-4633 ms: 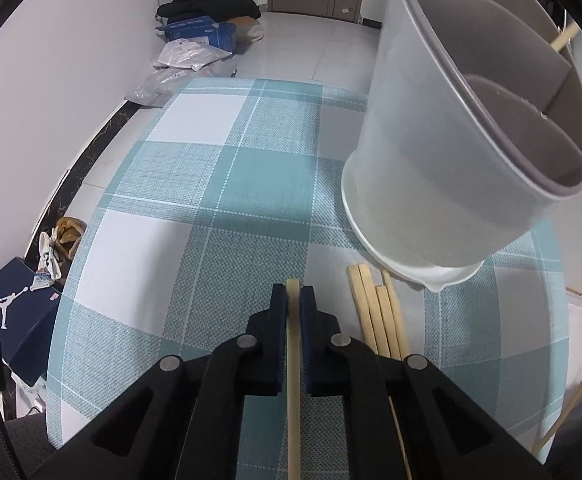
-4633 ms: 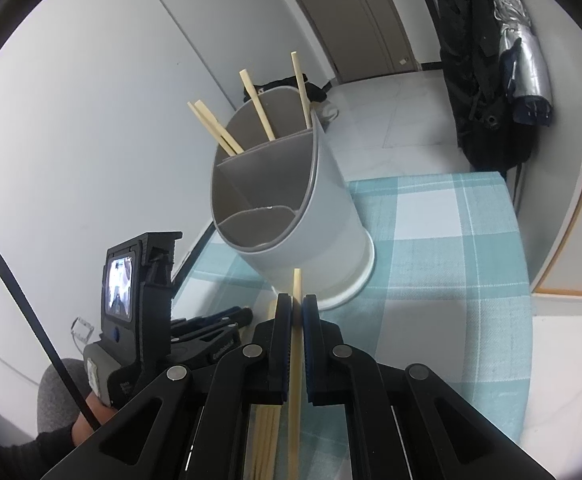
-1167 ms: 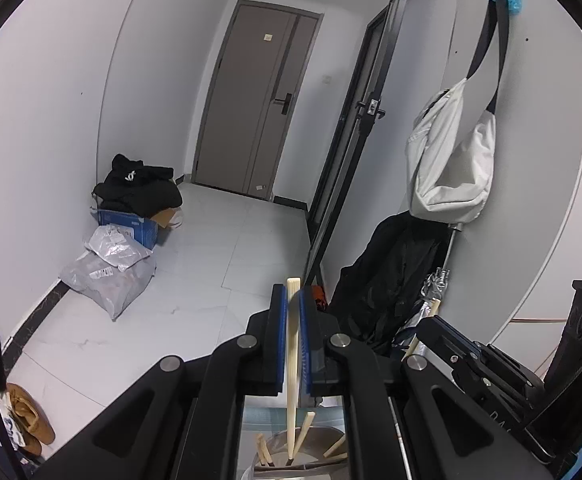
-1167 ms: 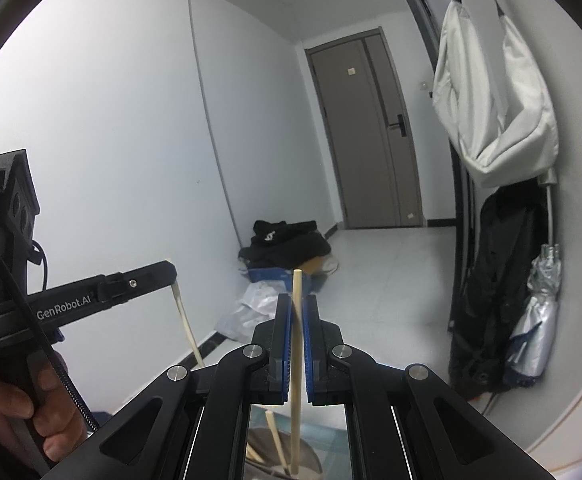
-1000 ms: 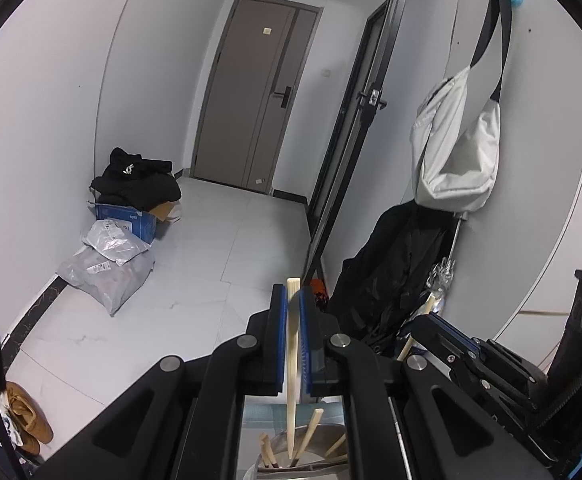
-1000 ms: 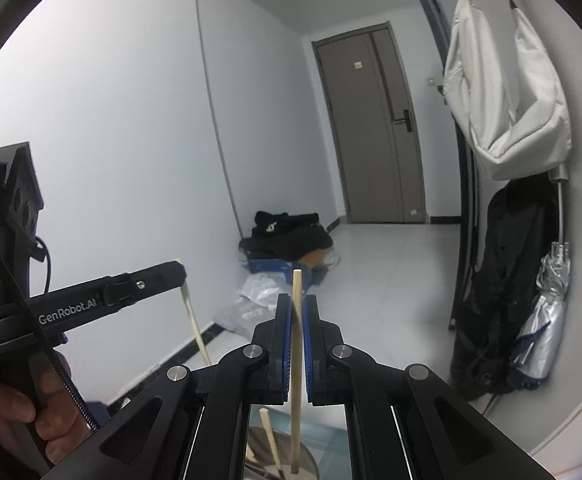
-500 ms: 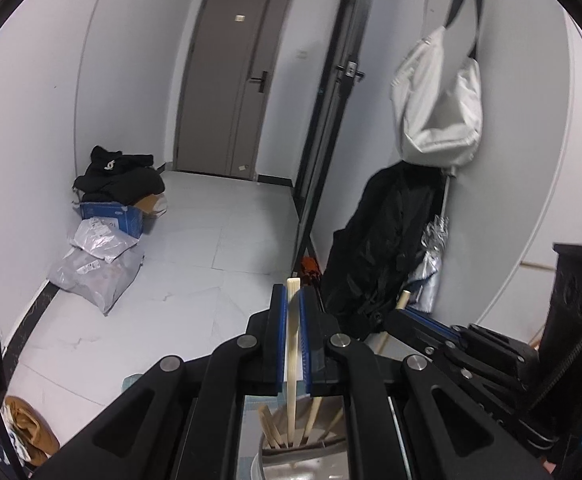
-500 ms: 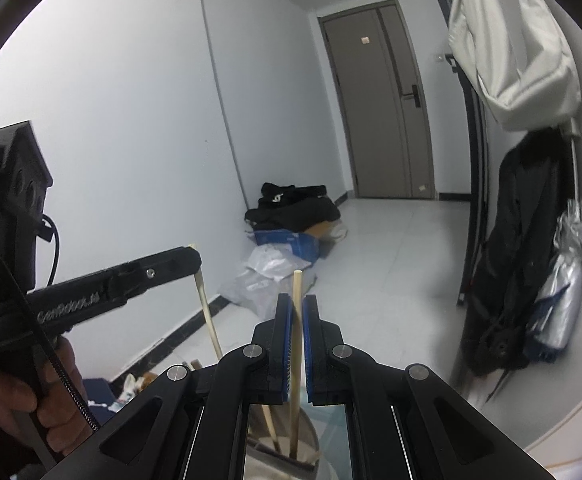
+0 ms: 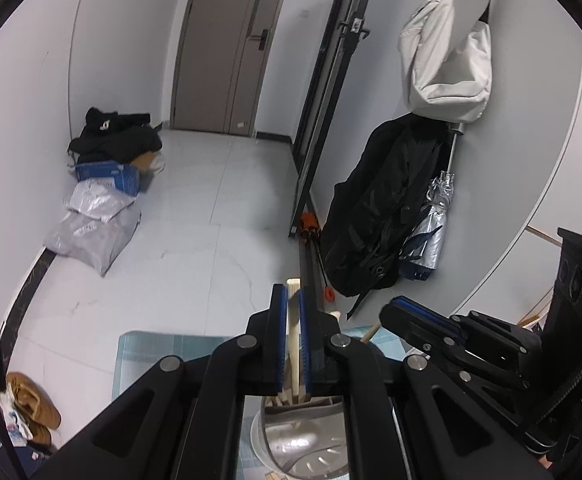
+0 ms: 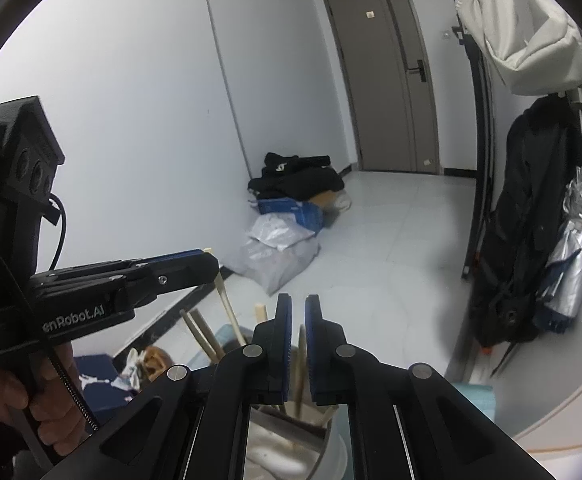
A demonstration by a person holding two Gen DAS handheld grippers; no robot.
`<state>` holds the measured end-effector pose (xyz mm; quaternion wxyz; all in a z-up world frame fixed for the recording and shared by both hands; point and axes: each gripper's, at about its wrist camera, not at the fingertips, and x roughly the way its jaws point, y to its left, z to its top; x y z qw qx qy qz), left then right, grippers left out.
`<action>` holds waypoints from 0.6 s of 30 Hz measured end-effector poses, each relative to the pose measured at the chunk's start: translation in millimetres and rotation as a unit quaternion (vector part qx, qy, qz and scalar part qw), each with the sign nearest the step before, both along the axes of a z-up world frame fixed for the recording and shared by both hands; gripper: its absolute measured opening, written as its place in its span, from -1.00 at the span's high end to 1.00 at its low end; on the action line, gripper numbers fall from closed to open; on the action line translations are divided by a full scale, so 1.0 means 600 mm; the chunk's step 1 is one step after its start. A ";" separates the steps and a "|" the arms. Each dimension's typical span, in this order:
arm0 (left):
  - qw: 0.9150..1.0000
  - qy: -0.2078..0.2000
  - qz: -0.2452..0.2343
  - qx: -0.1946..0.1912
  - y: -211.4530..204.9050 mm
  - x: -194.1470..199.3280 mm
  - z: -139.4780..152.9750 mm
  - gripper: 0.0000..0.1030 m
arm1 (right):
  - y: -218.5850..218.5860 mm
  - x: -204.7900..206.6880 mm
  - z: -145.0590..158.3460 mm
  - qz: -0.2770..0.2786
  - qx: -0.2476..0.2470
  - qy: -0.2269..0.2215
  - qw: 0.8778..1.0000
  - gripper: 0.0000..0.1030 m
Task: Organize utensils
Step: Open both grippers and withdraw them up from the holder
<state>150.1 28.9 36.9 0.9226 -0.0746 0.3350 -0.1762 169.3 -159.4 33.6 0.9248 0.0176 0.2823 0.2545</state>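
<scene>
1. While both grippers are hovering over the utensil holder at the bottom centre of each wrist view, the left gripper is clamping a wooden chopstick between its blue pads, with the stick's top poking just past the fingertips.
2. That chopstick is hanging nearly upright. In the right wrist view its lower part is slanting down and to the right from the left gripper's tip toward the holder's rear compartment; the bottom end is hidden, so I cannot tell whether it is touching the holder's floor.
3. The right gripper is standing with its pads apart. A second chopstick is showing in the gap without touching either pad, so it is looking released, its lower end going down into the holder.
4. Several other chopsticks are leaning in the same compartment, at lower left of centre in the right wrist view.
5. The holder is sitting straight below the left fingers, so the stick's long axis is pointing into the opening. Judging from this, letting go should be enough.
6. One risk: the stick could be catching on the leaning chopsticks or the divider and tipping outward.
</scene>
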 end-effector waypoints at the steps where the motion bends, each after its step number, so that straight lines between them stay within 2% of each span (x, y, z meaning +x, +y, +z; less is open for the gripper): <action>1: 1.000 0.002 0.002 0.002 0.000 -0.003 0.000 0.94 | -0.001 -0.003 0.000 0.001 0.000 0.002 1.000 0.85; 3: 1.000 -0.001 0.009 0.009 0.000 -0.011 0.005 0.93 | -0.003 -0.009 0.002 0.000 -0.001 0.004 1.000 0.84; 5: 1.000 -0.003 0.023 0.015 0.004 -0.020 0.010 0.76 | -0.007 -0.014 0.005 -0.003 0.002 0.005 1.000 0.79; 8: 0.999 -0.004 0.045 0.008 0.019 -0.031 0.016 0.48 | -0.018 -0.029 0.016 -0.014 0.009 0.003 1.000 0.57; 10: 0.998 -0.009 0.064 0.008 0.027 -0.040 0.022 0.17 | -0.024 -0.035 0.025 -0.019 0.011 0.000 1.000 0.49; 14: 0.995 -0.030 0.096 0.024 0.037 -0.064 0.029 -0.08 | -0.031 -0.064 0.043 -0.028 0.011 -0.010 0.999 0.29; 17: 0.993 -0.036 0.108 0.028 0.040 -0.082 0.036 -0.26 | -0.031 -0.086 0.052 -0.035 0.009 -0.011 0.999 0.24; 18: 0.992 -0.040 0.113 0.030 0.040 -0.091 0.039 -0.37 | -0.032 -0.092 0.055 -0.037 0.010 -0.012 0.999 0.23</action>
